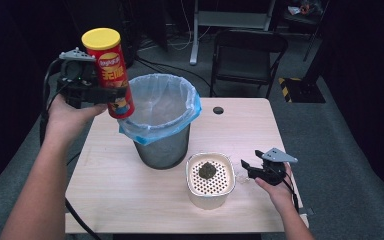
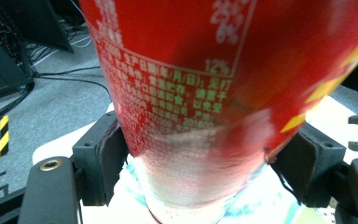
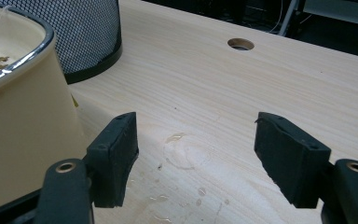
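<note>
Above table's far-left corner: left tool [image 1: 111, 94] clamped on red crisp can [image 1: 111, 70], can near upright, just left of lined mesh bin [image 1: 162, 117] rim. Bin mouth lies rightward of can; left hand nearer. Right tool [image 1: 248, 168] half-open, empty, beside cream strainer tub [image 1: 210, 196] near front-right edge.

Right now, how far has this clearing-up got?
Done: the red chip can is lifted off the table, clamped in the left hand-held gripper. In hand: it hangs by the lined bin's rim. Left: dropping it in. The right hand-held gripper rests open beside the strainer bowl.
</note>
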Tool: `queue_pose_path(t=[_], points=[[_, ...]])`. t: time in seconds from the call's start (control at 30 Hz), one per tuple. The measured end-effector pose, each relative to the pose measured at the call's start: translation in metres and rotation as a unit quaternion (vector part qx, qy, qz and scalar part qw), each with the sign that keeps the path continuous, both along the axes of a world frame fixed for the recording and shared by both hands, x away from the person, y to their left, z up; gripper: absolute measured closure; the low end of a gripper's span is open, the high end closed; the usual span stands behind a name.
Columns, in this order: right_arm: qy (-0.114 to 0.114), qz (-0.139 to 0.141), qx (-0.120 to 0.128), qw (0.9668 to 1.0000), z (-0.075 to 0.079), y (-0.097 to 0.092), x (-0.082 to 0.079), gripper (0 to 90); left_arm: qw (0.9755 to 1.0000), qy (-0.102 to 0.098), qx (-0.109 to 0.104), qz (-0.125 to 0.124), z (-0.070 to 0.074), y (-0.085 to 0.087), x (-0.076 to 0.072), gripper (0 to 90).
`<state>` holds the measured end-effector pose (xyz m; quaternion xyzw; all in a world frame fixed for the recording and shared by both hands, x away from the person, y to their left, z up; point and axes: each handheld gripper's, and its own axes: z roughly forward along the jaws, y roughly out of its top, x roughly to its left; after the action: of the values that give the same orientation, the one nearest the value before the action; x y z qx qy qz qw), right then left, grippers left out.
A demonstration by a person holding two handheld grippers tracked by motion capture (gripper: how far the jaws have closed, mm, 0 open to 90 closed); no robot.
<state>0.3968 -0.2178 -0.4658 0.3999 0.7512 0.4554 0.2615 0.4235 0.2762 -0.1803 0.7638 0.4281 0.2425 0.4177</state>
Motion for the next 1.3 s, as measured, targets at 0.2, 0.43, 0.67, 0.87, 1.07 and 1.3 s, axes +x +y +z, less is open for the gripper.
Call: queue_pose_path(t=[0.2,0.43,0.67,0.87,1.07,1.3], points=[[0.001,0.0,0.0,1.0,0.0,0.001,0.0,29.7,0.9999,0.006,0.0,-0.013,-0.004,-0.011,0.013,24.1],[0.003,0.002,-0.003,1.0,-0.001,0.001,0.001,30.0,0.9996,0.01,-0.001,-0.026,-0.011,-0.024,0.027,24.1],[0.003,0.007,-0.005,1.0,-0.003,0.002,0.001,31.7,0.9995,0.004,-0.003,-0.03,-0.019,-0.038,0.04,24.0],[0.003,0.005,-0.004,1.0,-0.003,0.0,0.002,31.6,0.9994,-0.001,-0.002,-0.035,-0.024,-0.049,0.048,24.0],[0.004,0.003,0.0,1.0,-0.003,0.0,0.001,31.6,0.9993,-0.007,-0.003,-0.037,-0.033,-0.059,0.055,24.0],[0.003,0.006,-0.002,1.0,-0.004,0.001,0.002,31.6,0.9988,0.019,-0.005,-0.045,-0.046,-0.066,0.066,23.8]])
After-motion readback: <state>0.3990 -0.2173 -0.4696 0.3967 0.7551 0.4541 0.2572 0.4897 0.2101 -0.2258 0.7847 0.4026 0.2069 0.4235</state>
